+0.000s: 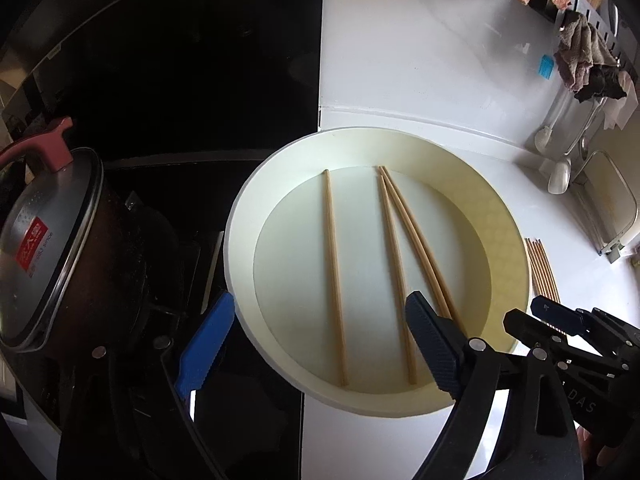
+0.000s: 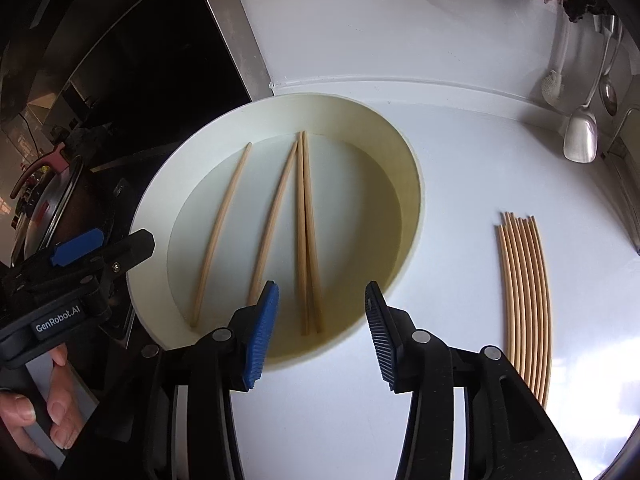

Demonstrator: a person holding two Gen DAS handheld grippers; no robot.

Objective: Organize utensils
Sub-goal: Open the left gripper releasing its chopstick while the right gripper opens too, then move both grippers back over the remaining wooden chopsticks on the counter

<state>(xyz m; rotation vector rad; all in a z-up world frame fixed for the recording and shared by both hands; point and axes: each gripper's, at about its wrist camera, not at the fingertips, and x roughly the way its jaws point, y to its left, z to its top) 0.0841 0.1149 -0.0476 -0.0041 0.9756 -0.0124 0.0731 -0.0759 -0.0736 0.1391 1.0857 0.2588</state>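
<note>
Both handheld black grippers hover over the basin, jaws parted and holding nothing: the left gripper [image 1: 320,344] wide, the right gripper [image 2: 322,332] narrower. Four loose bamboo chopsticks [image 2: 280,224] lie inside the shallow round cream plastic basin [image 2: 408,208]. A neat row of sorted bamboo chopsticks [image 2: 526,300] rests apart on the white countertop [image 2: 460,160]. Sorting seems partway done; next, probably, one gripper closes on a basin chopstick. A lidded dark pot [image 1: 60,248] stands beside it
</note>
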